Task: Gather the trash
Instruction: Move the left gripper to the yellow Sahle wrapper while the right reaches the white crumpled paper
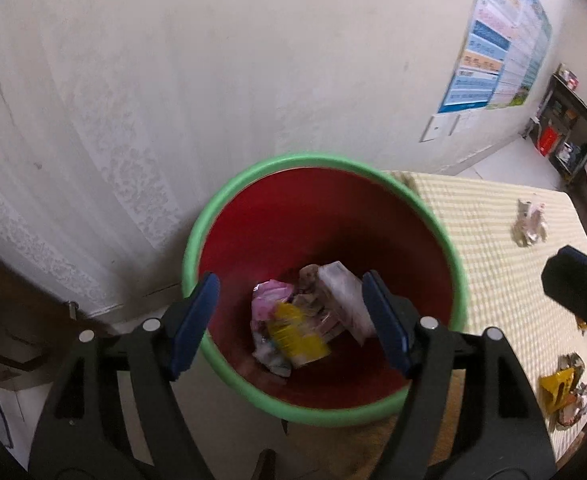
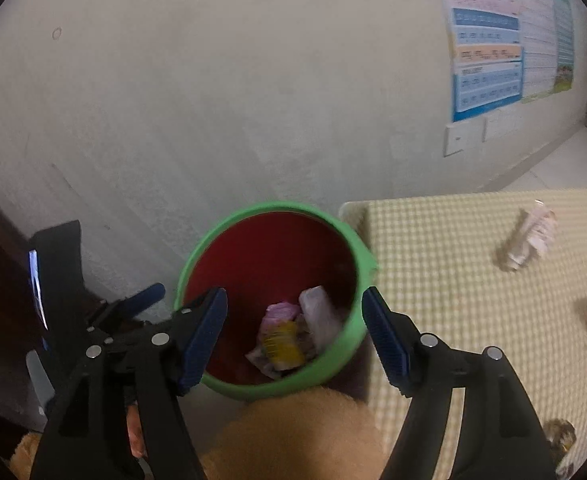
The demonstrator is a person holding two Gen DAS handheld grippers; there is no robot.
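Both the left gripper (image 1: 289, 320) and the right gripper (image 2: 295, 330) had their fingers spread and empty above the round red bin with a green rim (image 1: 229, 196), which held dropped wrappers (image 1: 301, 320), and swinging away low could bump that rim and spill them, while a crumpled pale wrapper (image 1: 529, 222) waited on the checked yellow surface (image 1: 485, 240) right of the bin.

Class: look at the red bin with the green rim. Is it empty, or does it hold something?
Not empty. The red bin with the green rim holds crumpled wrappers at its bottom.

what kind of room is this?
Likely a lived-in home room: a yellow checked mat strewn with crumpled wrappers, a green-rimmed red trash bin, a colourful chart poster on the wall.
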